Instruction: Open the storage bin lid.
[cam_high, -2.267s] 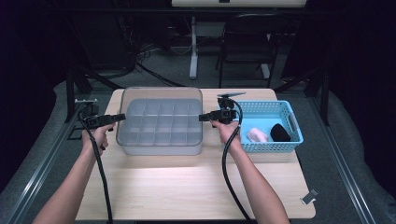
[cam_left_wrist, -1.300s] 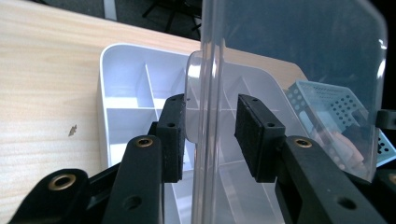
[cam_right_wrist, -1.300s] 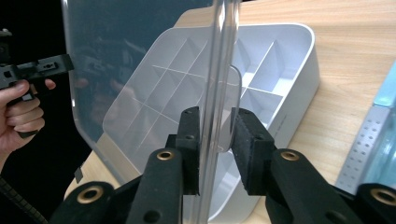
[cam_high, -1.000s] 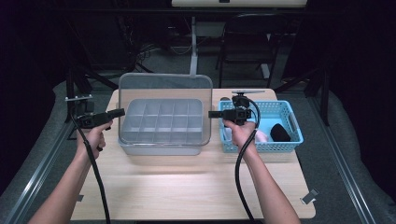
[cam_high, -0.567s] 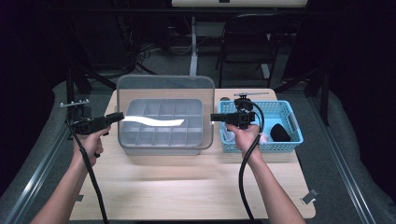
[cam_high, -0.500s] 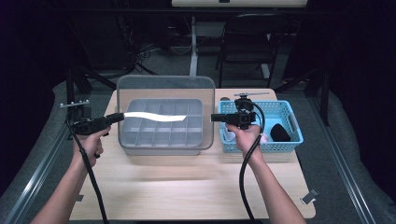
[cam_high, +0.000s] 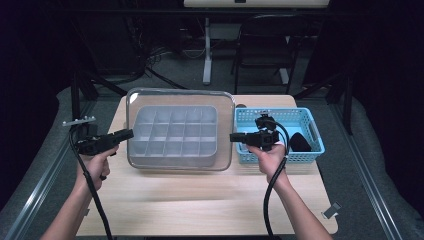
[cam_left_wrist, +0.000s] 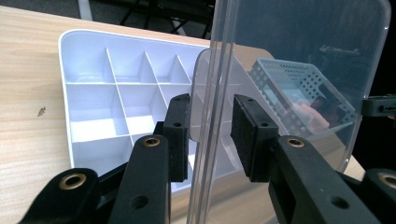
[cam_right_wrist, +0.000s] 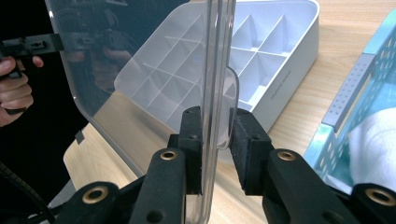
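- Here, a clear, rounded-corner plastic lid is being held above the white, compartmented plastic organiser tray, which is resting on the light wooden counter.
- The lid's left edge is being gripped by the left claw, although in the left gripper view one pad is touching while the other looks slightly apart.
- The lid's right edge is being clenched between the pads of the right claw.
- By the look of it, the lid is already being lifted off; setting it down is being left undone.
- The contents of the blue perforated plastic basket are being partly hidden: something black and something pale, neither identifiable.
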